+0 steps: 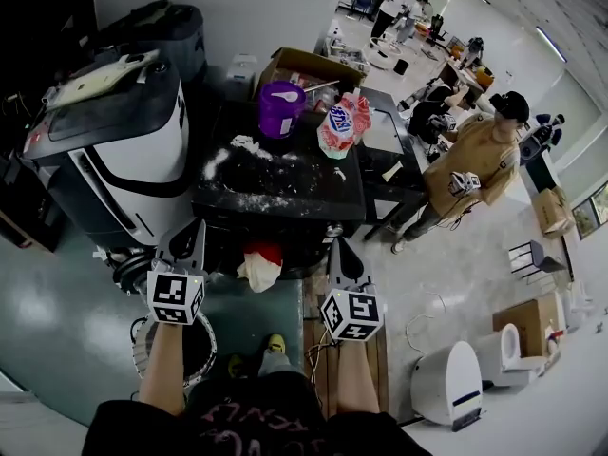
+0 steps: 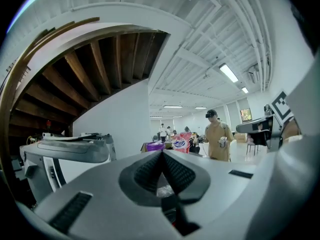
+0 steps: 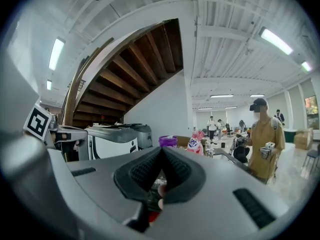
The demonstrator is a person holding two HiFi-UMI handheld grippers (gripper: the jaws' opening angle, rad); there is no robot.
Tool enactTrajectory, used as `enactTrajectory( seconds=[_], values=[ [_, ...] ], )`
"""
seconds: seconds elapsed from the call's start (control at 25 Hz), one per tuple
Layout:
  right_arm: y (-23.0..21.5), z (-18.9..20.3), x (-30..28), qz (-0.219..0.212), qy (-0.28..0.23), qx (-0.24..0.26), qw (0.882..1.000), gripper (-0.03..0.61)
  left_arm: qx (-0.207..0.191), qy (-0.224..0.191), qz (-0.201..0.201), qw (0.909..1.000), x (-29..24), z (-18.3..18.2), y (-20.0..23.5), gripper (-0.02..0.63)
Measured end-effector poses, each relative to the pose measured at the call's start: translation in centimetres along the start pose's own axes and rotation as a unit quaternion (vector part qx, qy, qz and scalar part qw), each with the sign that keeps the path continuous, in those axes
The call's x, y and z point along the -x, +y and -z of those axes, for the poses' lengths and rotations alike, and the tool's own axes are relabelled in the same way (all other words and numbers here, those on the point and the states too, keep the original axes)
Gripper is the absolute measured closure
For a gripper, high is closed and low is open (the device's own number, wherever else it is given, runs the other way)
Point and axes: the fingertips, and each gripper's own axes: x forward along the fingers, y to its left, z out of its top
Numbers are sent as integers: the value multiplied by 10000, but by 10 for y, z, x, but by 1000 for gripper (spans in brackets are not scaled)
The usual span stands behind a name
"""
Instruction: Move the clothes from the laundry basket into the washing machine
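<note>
Clothes bunched white and red sit at three o'clock of the left gripper and nine o'clock of the right gripper, both with jaws together on nothing, washing machine at ten o'clock.

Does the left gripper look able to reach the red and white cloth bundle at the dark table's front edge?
Probably yes. The left gripper sits just left of the red and white cloth bundle with nothing visible between them, but its jaws are shut and must open first.
</note>
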Motion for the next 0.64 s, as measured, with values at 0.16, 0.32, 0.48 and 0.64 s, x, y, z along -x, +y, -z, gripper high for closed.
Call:
enactTrajectory(
  seconds=[0.16,0.32,0.48,0.64],
  values=[
    [-1,-3,3,48,-59,-24,10000,577,-64,-60,-21,10000,2,-7,0,603],
    [-3,-8,8,117,-71,46,9999,577,-44,-57,-51,10000,8,-9,-1,603],
    [-5,-10,11,175,-93,86,9998,577,-49,-63,-94,9999,14,-8,1,603],
    [-6,-11,15,207,-100,113,9997,577,-41,-53,-129,9999,17,-7,2,603]
  ],
)
